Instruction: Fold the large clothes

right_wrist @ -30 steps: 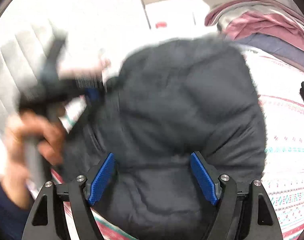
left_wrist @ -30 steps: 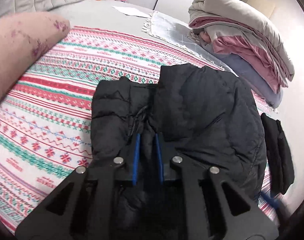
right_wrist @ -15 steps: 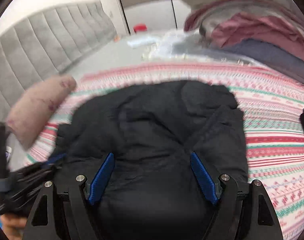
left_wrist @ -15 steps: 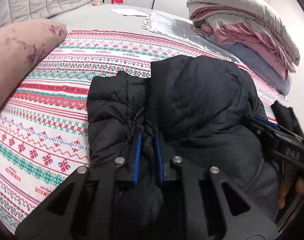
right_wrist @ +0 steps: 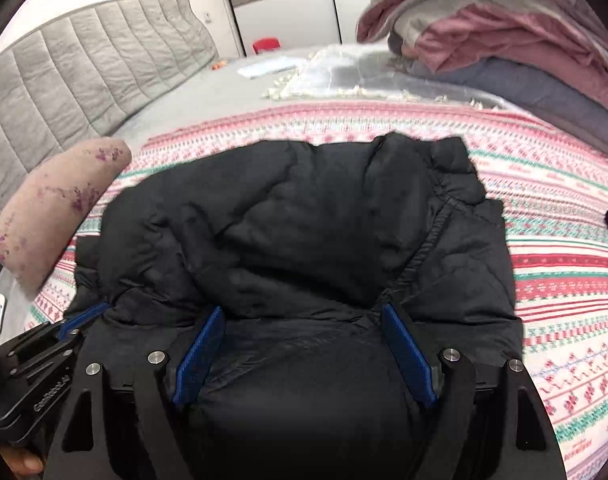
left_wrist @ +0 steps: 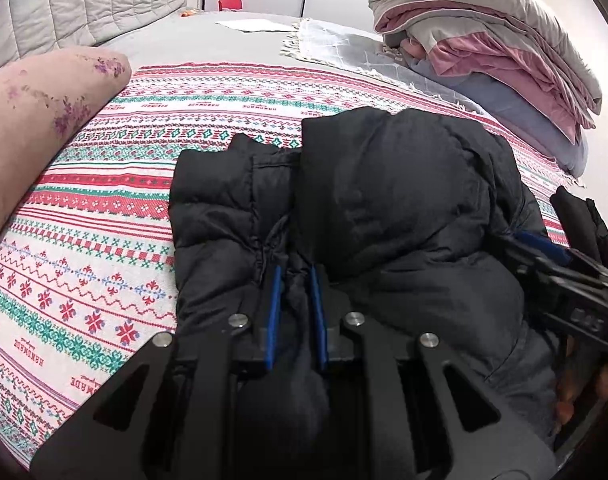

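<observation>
The patterned blanket (left_wrist: 104,184) carries the woven word "HANDMADE", repeated along its stripes, readable at its near left edge. Lettering on the left gripper (right_wrist: 82,320) body is too blurred to read.

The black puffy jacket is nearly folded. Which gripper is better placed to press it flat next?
Probably the right gripper. Its jaws stand wide open over the near part of the black jacket, pinching nothing, so it is free to press. The left gripper is busy, shut on a bunched fold of the jacket.

The jacket (left_wrist: 403,208) lies on the blanket (left_wrist: 104,208) before me — pillow (left_wrist: 36,120) to its left, bedding stack (left_wrist: 495,40) behind right.
</observation>
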`<state>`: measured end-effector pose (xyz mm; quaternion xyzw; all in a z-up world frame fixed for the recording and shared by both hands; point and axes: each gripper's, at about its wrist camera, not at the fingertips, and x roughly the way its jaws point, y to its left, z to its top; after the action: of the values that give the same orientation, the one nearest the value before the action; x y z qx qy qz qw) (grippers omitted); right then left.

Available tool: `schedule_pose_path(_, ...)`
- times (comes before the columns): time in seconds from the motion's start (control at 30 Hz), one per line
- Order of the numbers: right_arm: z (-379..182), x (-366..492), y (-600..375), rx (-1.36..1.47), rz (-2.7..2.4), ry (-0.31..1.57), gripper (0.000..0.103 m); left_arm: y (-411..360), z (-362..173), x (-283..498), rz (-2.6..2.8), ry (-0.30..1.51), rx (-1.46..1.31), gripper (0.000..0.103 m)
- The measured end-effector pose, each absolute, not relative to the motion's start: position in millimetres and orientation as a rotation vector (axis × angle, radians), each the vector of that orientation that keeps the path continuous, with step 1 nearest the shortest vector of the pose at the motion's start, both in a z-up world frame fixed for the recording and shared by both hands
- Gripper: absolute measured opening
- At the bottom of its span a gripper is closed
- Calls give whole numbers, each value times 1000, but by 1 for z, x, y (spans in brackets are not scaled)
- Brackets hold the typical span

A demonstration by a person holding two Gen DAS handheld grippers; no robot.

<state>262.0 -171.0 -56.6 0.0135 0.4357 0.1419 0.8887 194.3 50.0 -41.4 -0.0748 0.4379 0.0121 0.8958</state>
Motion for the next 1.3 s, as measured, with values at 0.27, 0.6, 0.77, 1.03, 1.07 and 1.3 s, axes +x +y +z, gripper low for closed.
schedule_pose_path(0.27, -10, 218, -204, 119, 264, 881, 83, 59, -18, 177, 28, 918, -214, 34)
schedule_pose_path(0.6, -31, 197, -279, 432, 227, 1059, 83, 91, -1, 129, 3, 943, -281, 67)
schedule_pose_path(0.77, -41, 168, -313, 591, 244, 1057, 83, 116, -18, 113, -55, 1037, -438, 72)
schedule_pose_path(1.03, -66, 163, -334, 761, 238, 1088, 83, 133, -33, 101, -101, 1073, -585, 76)
schedule_pose_path(1.07, -69, 166, -333, 764, 244, 1100, 83, 133, -37, 100, -108, 1084, -608, 77)
schedule_pose_path(1.3, -89, 184, -309, 803, 337, 1180, 83, 126, -53, 96, -168, 1135, -698, 79)
